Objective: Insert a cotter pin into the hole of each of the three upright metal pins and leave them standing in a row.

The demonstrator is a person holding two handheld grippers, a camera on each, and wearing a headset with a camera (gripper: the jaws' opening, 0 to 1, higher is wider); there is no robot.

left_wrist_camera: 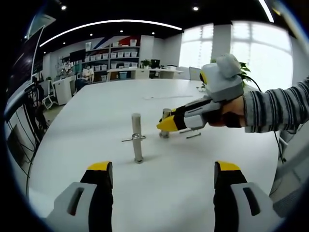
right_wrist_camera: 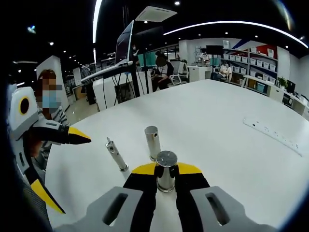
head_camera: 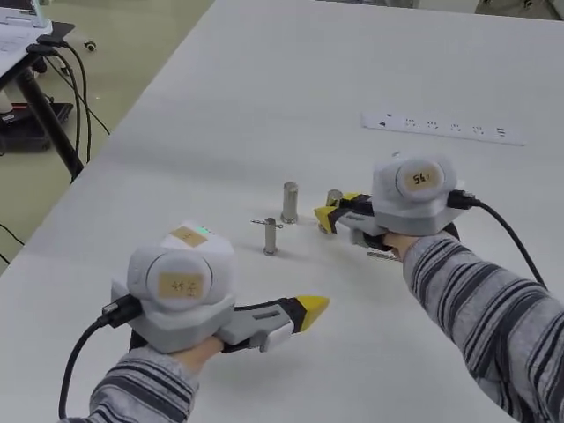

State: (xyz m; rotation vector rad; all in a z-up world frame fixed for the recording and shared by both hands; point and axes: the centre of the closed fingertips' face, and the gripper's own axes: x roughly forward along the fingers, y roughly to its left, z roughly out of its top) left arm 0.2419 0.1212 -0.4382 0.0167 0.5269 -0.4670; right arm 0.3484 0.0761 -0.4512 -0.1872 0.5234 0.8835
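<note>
Three metal pins stand mid-table. The near pin (head_camera: 270, 236) (left_wrist_camera: 138, 140) has a cotter pin (head_camera: 265, 224) through its hole. A taller pin (head_camera: 290, 202) (right_wrist_camera: 153, 141) stands just behind it. My right gripper (head_camera: 326, 214) (right_wrist_camera: 166, 170) is shut on the third pin (head_camera: 334, 197) (right_wrist_camera: 166, 174), which stands upright on the table. A loose cotter pin (head_camera: 383, 256) (left_wrist_camera: 193, 136) lies by the right hand. My left gripper (head_camera: 308, 308) (left_wrist_camera: 164, 169) stands open with nothing between its fingers, a little short of the near pin.
A white power strip (head_camera: 445, 129) (right_wrist_camera: 275, 133) lies at the back right of the white table (head_camera: 264, 88). The table's left edge runs diagonally, with a stand and cables (head_camera: 62, 97) on the floor beyond it. People sit at desks in the background.
</note>
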